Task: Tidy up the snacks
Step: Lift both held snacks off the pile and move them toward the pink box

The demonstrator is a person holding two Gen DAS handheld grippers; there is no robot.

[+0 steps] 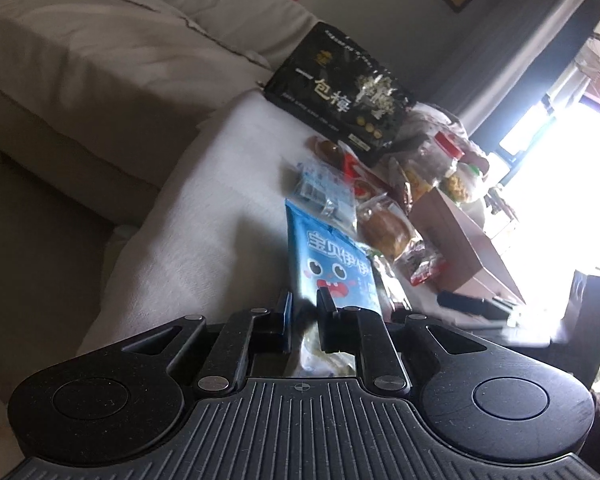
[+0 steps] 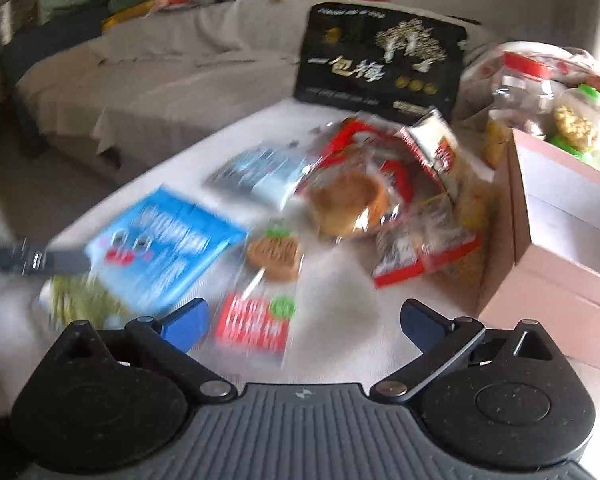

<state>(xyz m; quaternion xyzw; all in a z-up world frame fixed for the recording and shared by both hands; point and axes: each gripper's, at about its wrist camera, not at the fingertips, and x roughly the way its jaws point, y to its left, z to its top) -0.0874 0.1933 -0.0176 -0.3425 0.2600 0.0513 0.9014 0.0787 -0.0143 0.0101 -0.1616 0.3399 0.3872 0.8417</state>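
Note:
My left gripper [image 1: 306, 304] is shut on the near edge of a blue snack bag with a cartoon face [image 1: 334, 264], which lies on the white-covered table [image 1: 220, 184]. The same blue bag [image 2: 168, 248] shows at the left in the right wrist view, with the left gripper's finger [image 2: 66, 261] on it. My right gripper [image 2: 304, 320] is open and empty above a red and clear cookie packet [image 2: 260, 312]. A wrapped round bun [image 2: 348, 204], red snack packs [image 2: 420, 256] and a pale blue packet [image 2: 260, 172] lie in a heap behind.
A large black bag [image 2: 380, 64] stands at the table's far edge. An open pink cardboard box [image 2: 560, 216] is at the right, with plastic jars [image 2: 540, 80] behind it. A grey sofa [image 2: 140, 80] lies beyond the table. A black remote [image 1: 472, 304] lies near the box.

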